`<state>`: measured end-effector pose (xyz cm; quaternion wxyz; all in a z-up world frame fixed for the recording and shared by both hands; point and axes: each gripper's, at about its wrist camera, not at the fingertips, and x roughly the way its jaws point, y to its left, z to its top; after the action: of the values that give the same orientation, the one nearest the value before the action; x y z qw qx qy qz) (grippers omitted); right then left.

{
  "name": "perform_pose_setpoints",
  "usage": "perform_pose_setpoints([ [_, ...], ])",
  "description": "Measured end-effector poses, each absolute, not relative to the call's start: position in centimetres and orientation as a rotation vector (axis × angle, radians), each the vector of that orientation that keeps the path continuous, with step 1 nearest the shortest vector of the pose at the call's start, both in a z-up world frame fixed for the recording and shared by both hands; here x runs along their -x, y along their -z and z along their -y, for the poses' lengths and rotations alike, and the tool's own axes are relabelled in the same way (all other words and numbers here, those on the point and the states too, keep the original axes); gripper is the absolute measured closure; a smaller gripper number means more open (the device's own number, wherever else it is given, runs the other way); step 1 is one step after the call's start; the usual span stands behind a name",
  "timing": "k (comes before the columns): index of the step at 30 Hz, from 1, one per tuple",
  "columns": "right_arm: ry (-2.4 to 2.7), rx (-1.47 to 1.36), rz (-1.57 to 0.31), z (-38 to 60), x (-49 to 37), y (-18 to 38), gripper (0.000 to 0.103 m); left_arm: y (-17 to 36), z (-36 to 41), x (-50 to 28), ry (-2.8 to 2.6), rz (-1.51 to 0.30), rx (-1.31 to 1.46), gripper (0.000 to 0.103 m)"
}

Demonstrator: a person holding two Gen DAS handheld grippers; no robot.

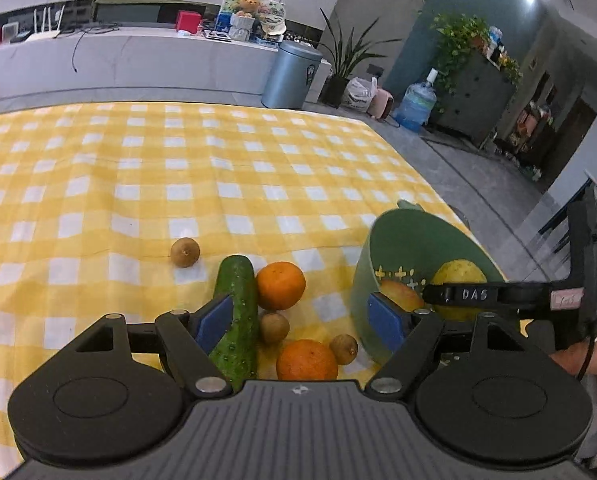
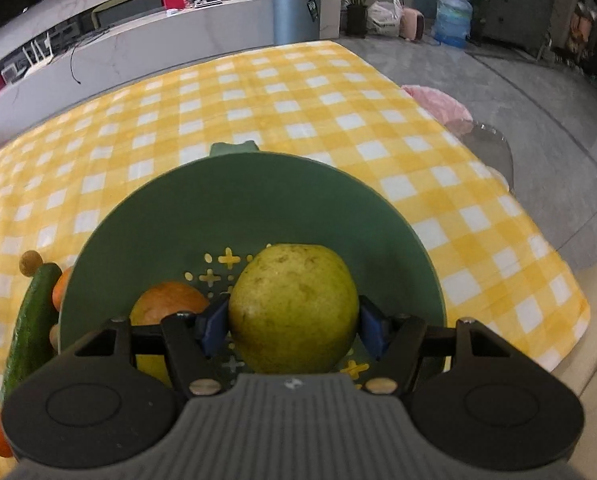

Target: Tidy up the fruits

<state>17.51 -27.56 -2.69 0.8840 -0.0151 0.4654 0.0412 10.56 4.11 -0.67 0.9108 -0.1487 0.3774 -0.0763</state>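
The right gripper [image 2: 292, 326] clamped a round, speckled yellow-green pear [image 2: 294, 312] between its blue pads, inside the smooth green perforated plastic bowl [image 2: 258, 208]. The left gripper [image 1: 302, 320] gaped wide and empty over a bumpy cucumber [image 1: 236, 316], glossy oranges [image 1: 280, 285] and small brown kiwis [image 1: 185, 252] on the checked cloth [image 1: 178, 168].

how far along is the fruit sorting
Done: one orange fruit lies in the green basket. In hand: the right claw holds a pear over it. Left: two oranges, three small brown fruits and a cucumber; the left claw is open.
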Motion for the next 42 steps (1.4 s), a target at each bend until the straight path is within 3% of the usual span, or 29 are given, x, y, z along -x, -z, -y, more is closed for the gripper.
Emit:
perform_pose_setpoints([
  [29, 0.001, 0.178, -1.054, 25.5, -18.8, 4.7, 0.035, 1.9, -8.0, -10.4, 0.069, -0.766, 0.363, 0.013],
  [34, 0.012, 0.167, -1.044, 25.8, -18.7, 4.5, 0.025, 2.0, -8.1, -10.5, 0.061, -0.775, 0.359, 0.013],
  [38, 0.002, 0.123, -1.026, 26.4, -18.4, 3.9, 0.024, 2.0, -8.4, -10.5, 0.046, -0.789, 0.367, 0.013],
  [42, 0.024, 0.123, -0.986, 26.6, -18.1, 3.0, 0.017, 1.9, -8.8, -10.4, 0.029, -0.806, 0.366, 0.013],
])
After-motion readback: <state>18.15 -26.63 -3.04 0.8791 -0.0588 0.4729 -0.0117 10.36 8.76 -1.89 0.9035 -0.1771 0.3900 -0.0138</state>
